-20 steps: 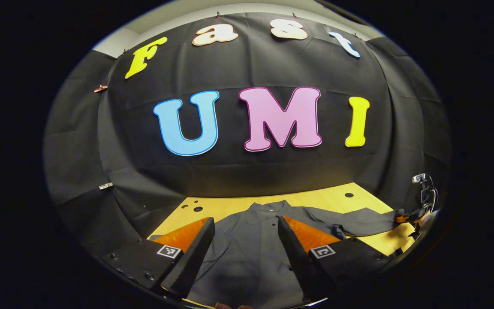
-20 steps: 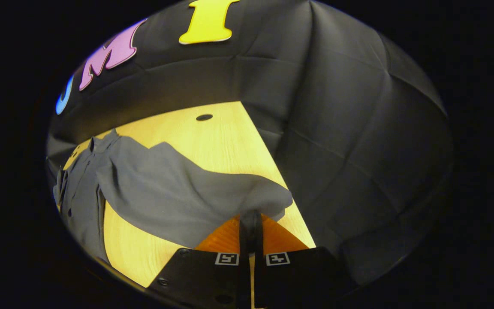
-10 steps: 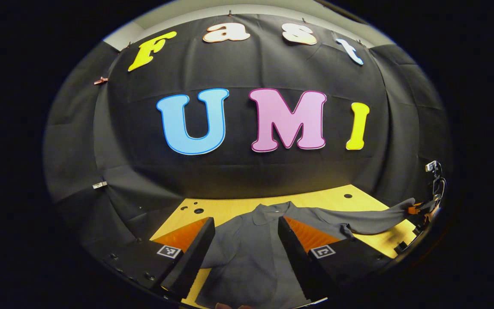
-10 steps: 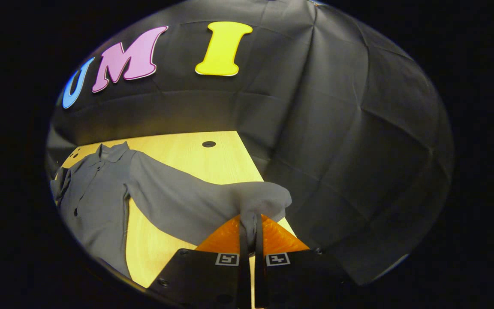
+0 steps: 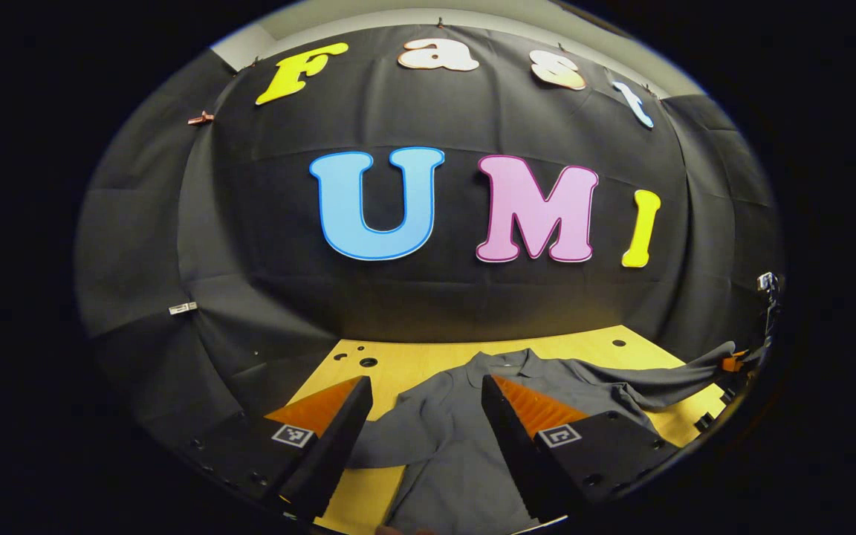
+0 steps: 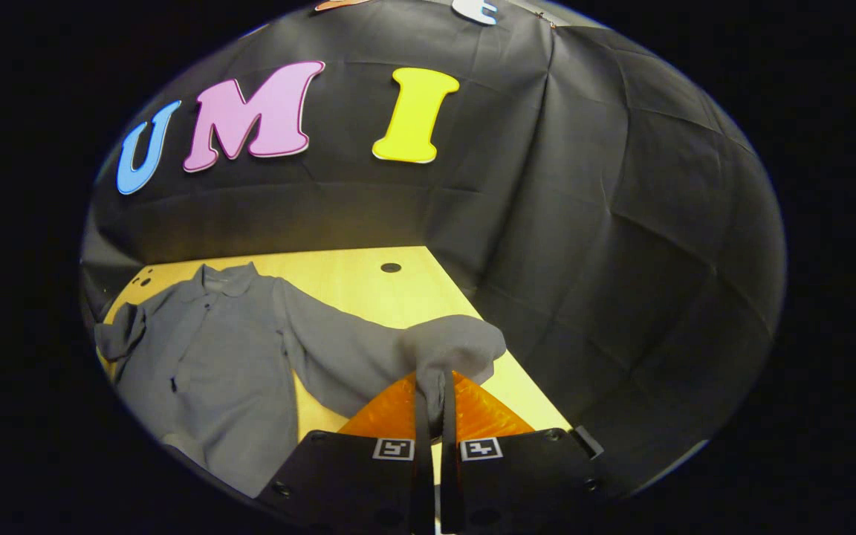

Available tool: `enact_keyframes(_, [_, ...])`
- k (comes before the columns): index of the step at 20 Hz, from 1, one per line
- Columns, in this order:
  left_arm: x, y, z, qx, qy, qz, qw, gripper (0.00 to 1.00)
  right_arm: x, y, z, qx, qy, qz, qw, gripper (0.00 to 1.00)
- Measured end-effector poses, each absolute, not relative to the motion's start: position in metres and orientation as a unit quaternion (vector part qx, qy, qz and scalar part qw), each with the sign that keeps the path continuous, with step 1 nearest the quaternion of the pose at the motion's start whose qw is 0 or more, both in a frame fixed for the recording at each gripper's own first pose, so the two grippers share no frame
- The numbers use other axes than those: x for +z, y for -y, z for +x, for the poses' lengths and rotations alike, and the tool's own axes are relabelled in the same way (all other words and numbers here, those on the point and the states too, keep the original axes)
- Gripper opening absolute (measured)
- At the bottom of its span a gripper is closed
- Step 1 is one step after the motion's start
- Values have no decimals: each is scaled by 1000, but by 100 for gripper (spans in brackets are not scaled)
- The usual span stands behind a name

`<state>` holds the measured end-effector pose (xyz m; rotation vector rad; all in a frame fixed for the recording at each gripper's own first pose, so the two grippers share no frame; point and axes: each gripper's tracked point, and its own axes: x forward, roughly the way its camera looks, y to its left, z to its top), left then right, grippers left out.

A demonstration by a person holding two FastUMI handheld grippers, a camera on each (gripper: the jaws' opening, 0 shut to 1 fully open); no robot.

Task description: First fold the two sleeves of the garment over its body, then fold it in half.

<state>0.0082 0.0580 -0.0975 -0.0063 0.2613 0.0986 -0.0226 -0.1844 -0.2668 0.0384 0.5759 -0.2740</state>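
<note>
Right tool [image 6: 434, 390] clamps the sleeve cuff [image 6: 452, 348] of the grey garment [image 6: 212, 357] above the table [image 6: 354, 279]; left tool [image 5: 424, 416] released, fingers apart

The place is a recording booth in a lab or studio, not a home. Black cloth [image 5: 472, 312] hangs as a wall on the back and the sides, held with small clips [image 5: 200, 118], and above it a strip of pale room wall [image 5: 472, 16] is visible. The work surface is a light wooden table [image 6: 354, 279] with round holes [image 6: 391, 267] drilled in it.
</note>
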Motion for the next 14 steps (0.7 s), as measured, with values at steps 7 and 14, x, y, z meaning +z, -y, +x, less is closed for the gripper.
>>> enact_keyframes(7, [-114, -106, 6, 41, -125, -11, 991, 94, -207, 75, 3, -88, -235, 43, 967, 8])
enact_keyframes(14, [-151, -165, 12, 45, -138, -22, 989, 94, -184, -59, 52, -4, -213, 38, 976, 8])
